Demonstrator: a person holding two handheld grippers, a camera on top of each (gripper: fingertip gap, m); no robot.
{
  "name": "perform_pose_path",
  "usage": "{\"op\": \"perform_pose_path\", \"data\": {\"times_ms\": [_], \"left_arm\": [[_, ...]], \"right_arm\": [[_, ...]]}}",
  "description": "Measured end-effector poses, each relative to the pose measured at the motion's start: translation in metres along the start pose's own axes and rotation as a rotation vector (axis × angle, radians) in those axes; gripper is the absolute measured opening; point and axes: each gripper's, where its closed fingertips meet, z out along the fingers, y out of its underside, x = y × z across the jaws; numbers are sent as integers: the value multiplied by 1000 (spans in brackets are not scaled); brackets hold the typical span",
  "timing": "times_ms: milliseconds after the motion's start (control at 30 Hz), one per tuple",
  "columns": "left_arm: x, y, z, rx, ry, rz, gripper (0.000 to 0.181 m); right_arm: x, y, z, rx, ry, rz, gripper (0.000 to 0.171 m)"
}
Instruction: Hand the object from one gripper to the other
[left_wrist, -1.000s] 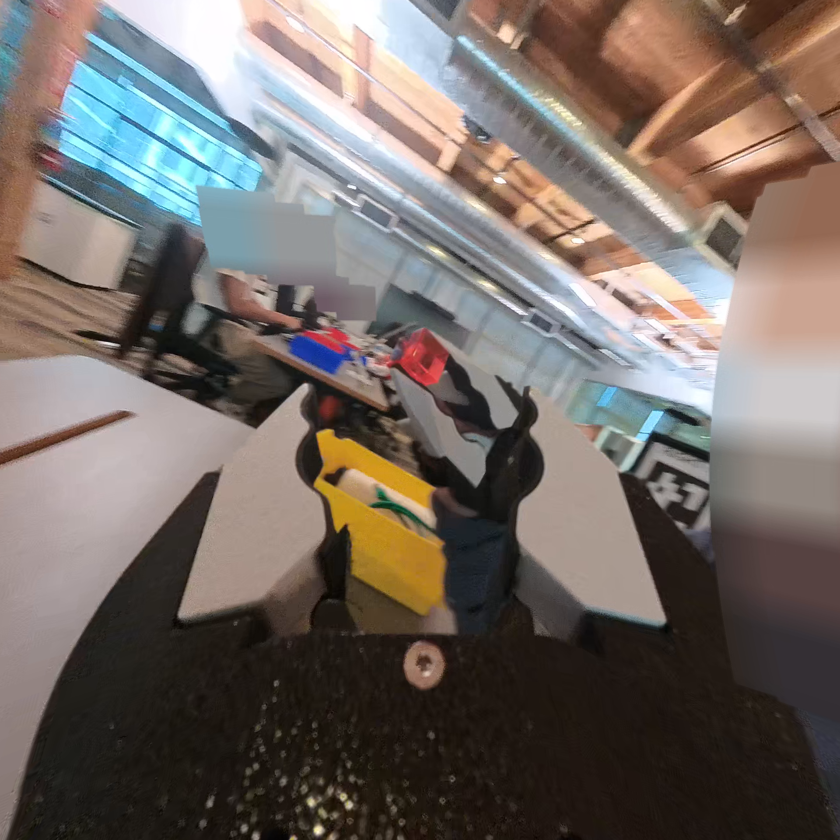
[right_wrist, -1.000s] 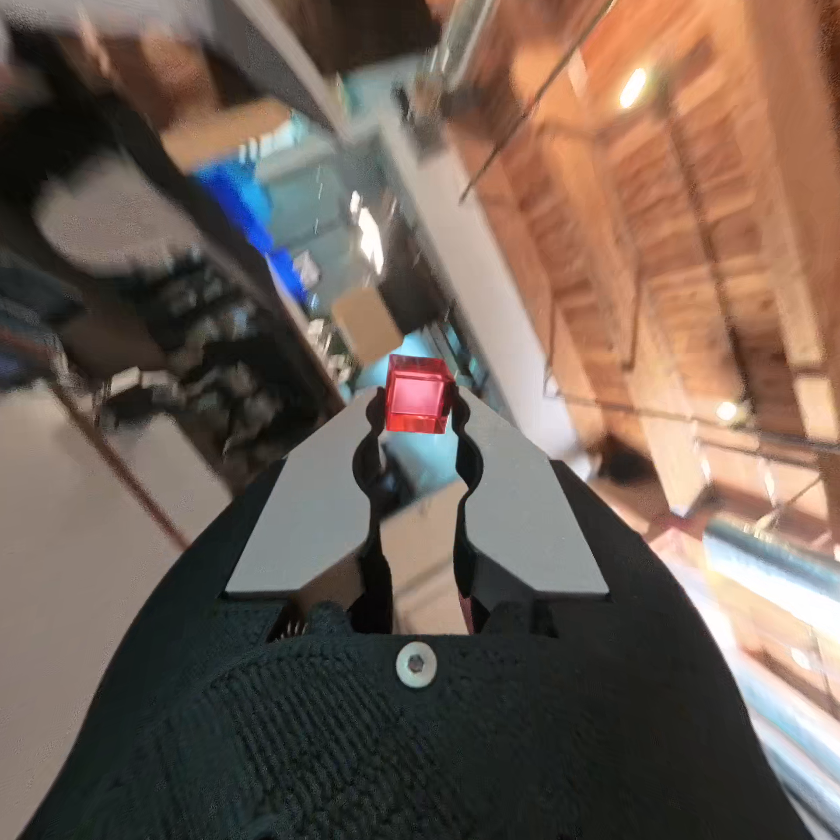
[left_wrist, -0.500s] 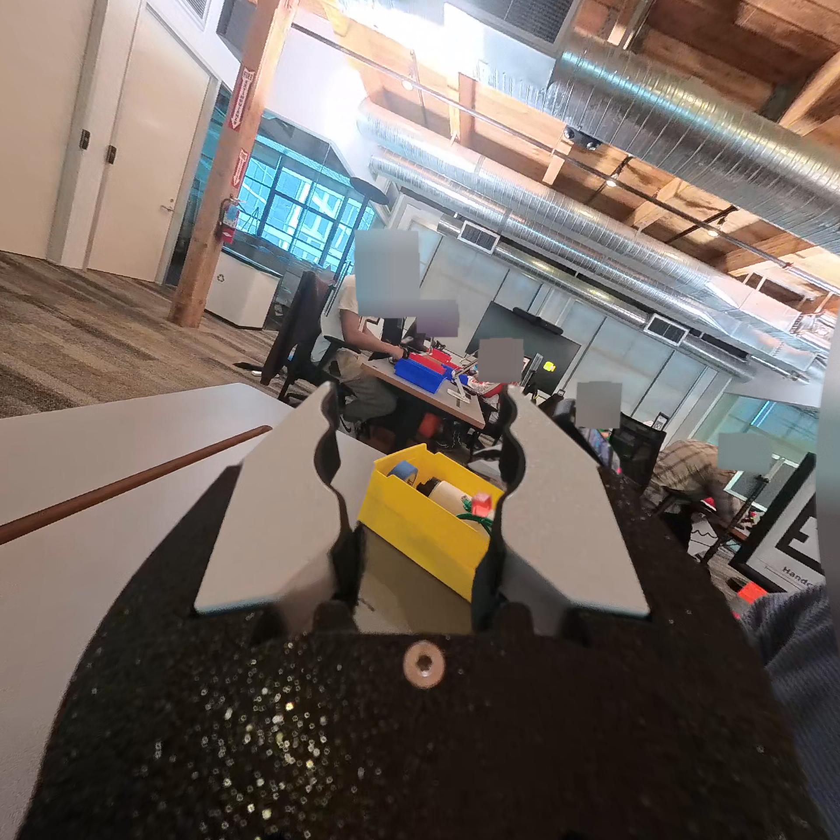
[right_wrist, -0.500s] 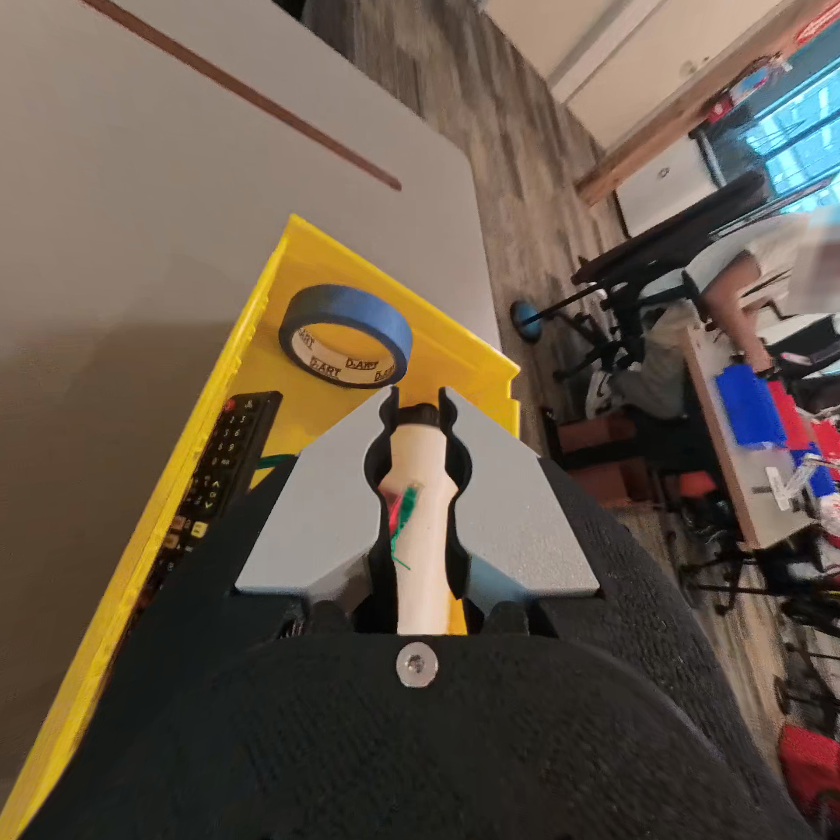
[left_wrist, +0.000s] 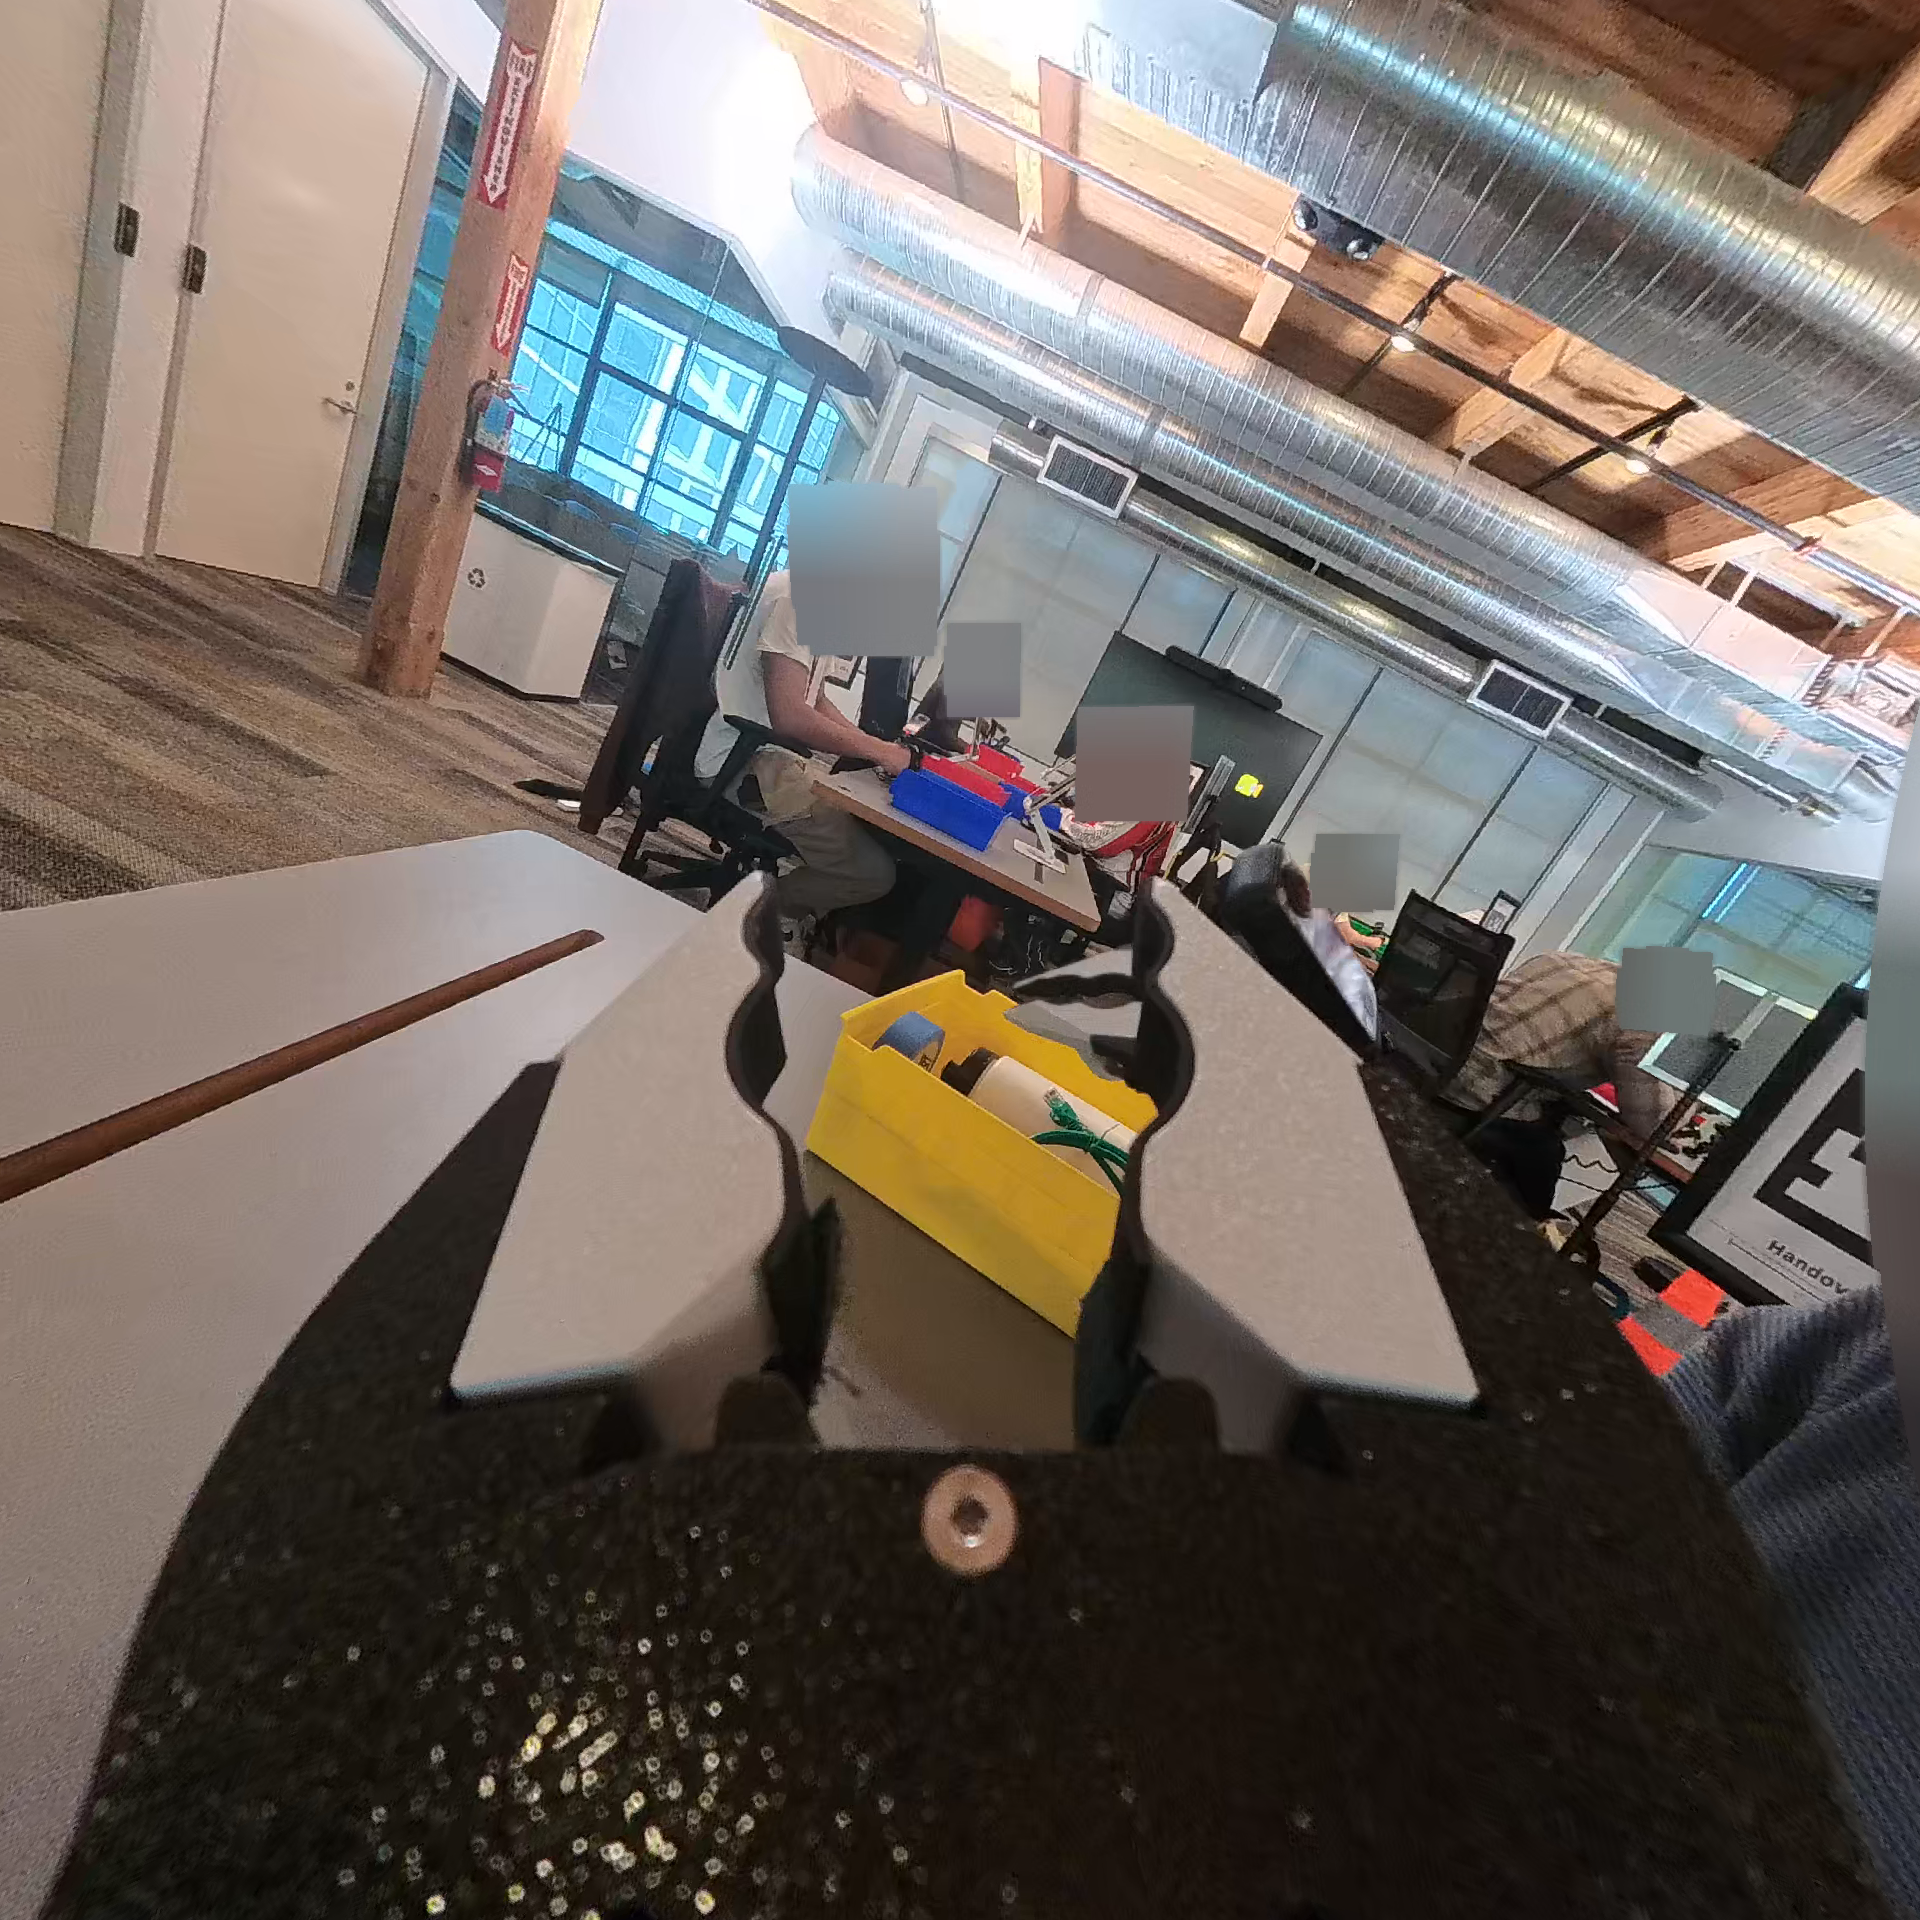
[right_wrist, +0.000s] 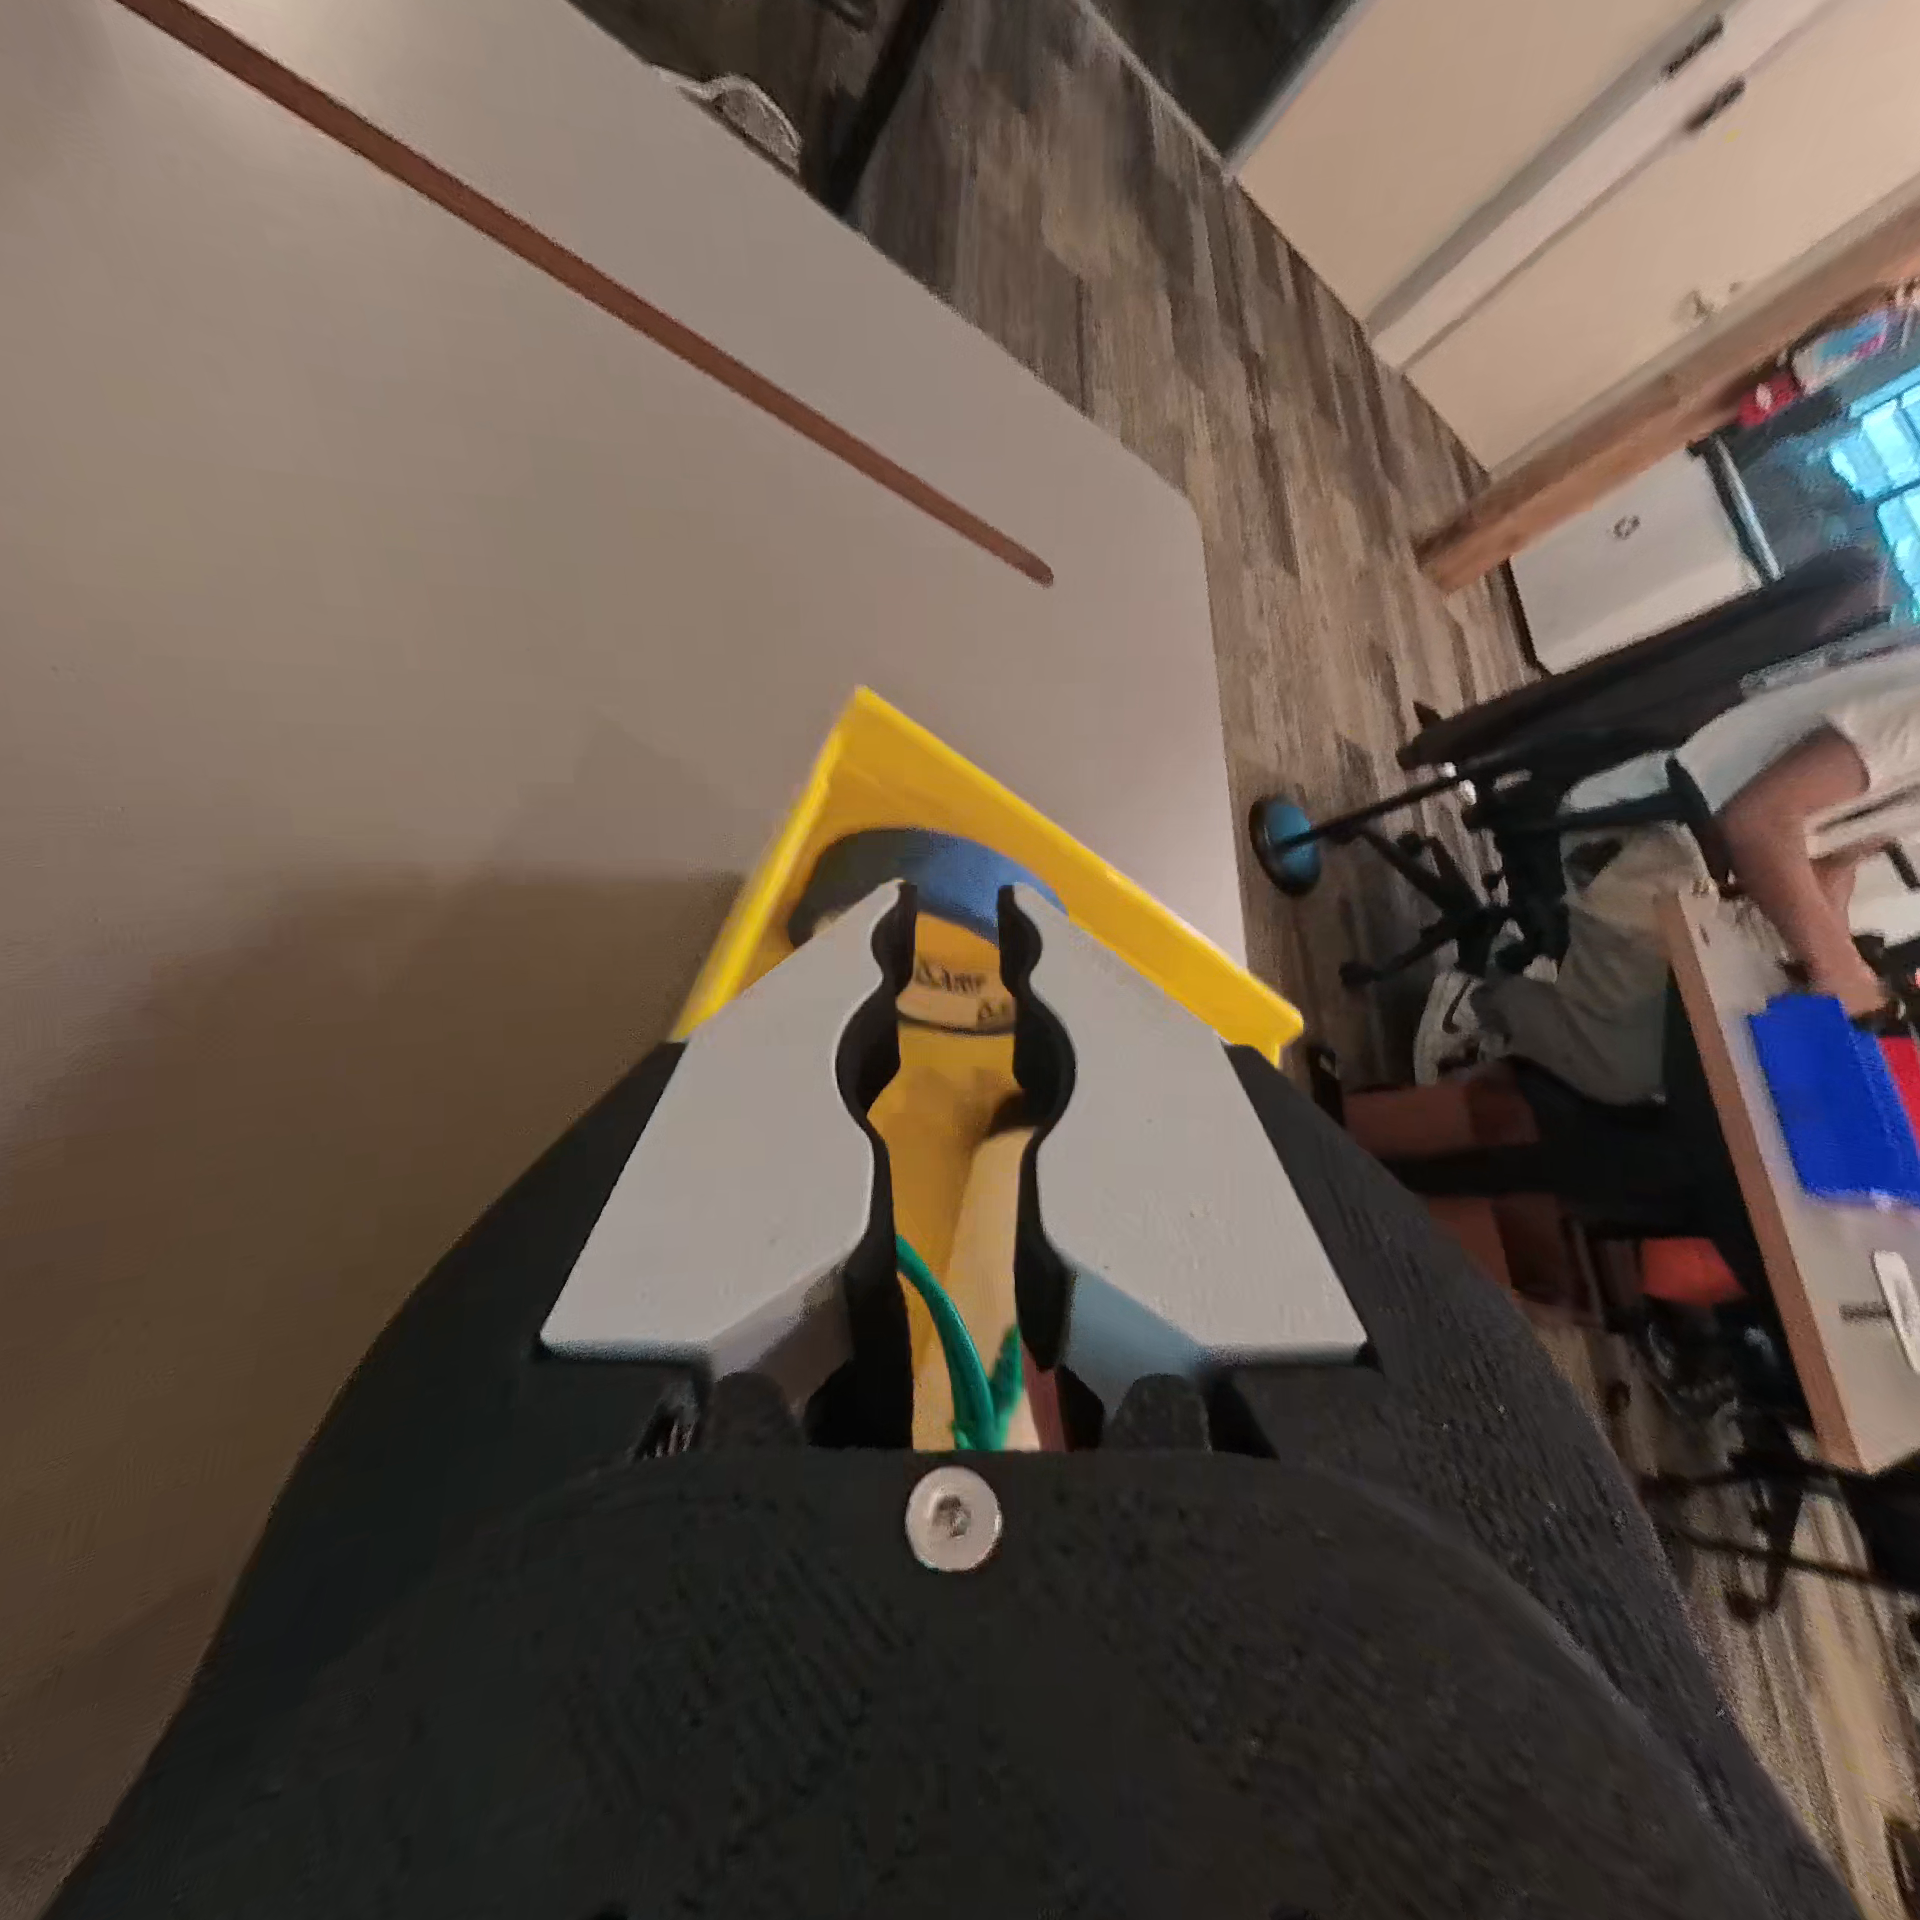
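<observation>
A yellow bin stands on the grey table ahead of my left gripper, which is open wide and empty. The bin holds a roll of blue tape, a white cylinder and a green cable. My right gripper hangs over the bin, its fingers a narrow gap apart with nothing between them. Below it lie the tape, cylinder and cable. One right finger shows above the bin in the left wrist view. I see no red cube.
A thin brown strip runs across the table, whose far edge lies just beyond the bin. People sit at a desk with blue and red bins farther back. A blue sleeve is at the right edge. The grippers' ends are close to 35 centimeters from one another.
A second ago my right gripper held a red cube in the air. It then swung down over the yellow bin and now holds nothing. The left gripper steadied, open, facing the bin.
</observation>
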Motion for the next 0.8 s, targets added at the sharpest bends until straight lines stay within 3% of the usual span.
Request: {"op": "perform_pose_path", "data": {"times_ms": [300, 467, 567, 733, 767, 800], "left_arm": [[-2, -3, -4, 1, -38, 33, 62], [-9, -2, -7, -19, -128, 85, 62], [-16, -1, -14, -7, -230, 138, 59], [1, -2, -42, 19, -403, 281, 53], [10, 0, -50, 12, -432, 317, 49], [18, -1, -59, 12, -476, 363, 29]], "right_arm": [[-95, -126, -16, 328, -207, -77, 13], [-162, -186, -55, 595, -482, -36, 13], [-180, -198, -62, 651, -602, 32, 10], [-166, -204, -57, 699, -543, 80, 7], [-162, -204, -58, 711, -545, 98, 4], [-160, -204, -59, 720, -559, 114, 0]]}}
